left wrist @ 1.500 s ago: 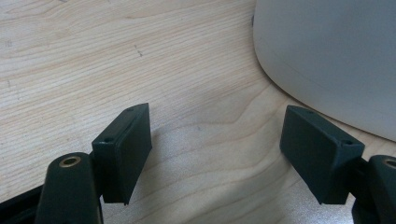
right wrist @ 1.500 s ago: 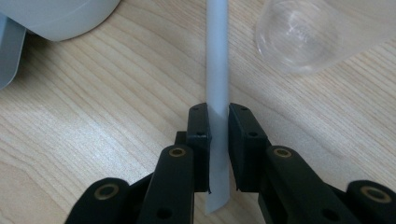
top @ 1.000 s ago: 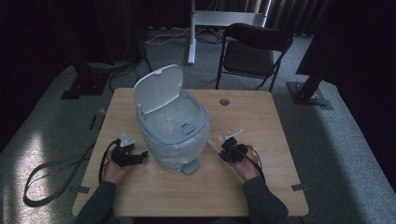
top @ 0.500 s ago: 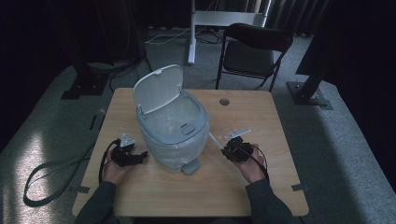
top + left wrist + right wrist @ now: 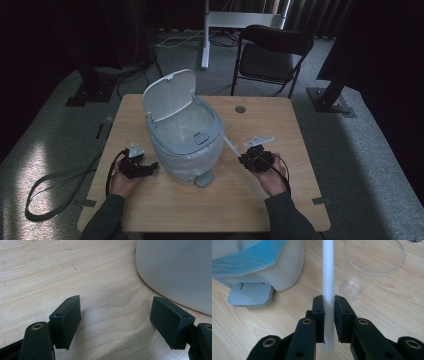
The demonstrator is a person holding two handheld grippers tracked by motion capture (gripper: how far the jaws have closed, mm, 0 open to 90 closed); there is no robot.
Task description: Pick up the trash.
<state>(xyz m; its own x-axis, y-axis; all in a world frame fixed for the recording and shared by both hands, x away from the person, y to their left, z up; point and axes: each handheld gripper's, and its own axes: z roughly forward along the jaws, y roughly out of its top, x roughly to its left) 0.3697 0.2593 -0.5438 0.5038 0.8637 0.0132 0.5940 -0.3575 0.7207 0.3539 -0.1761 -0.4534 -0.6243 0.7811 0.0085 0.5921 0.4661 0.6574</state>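
Left claw (image 5: 150, 168) rests on counter (image 5: 280, 130) just left of bin (image 5: 185, 142), jaws wide apart, empty. Bin mid-counter, lid (image 5: 167, 95) up, blue liner (image 5: 244, 257) inside. Right claw (image 5: 329, 305) clamps white straw (image 5: 328, 270), straw running past jaws toward bin. Clear cup (image 5: 369, 267) lies just right of straw. Step judged: carrying straw to bin. Next: lift over rim, release.

In the right gripper view the white straw (image 5: 328, 277) runs off the top edge, so its far end is unseen. The clear cup (image 5: 367, 267) is too faint to make out in the high view. The bin (image 5: 175, 272) is cut by the left gripper view's right edge.
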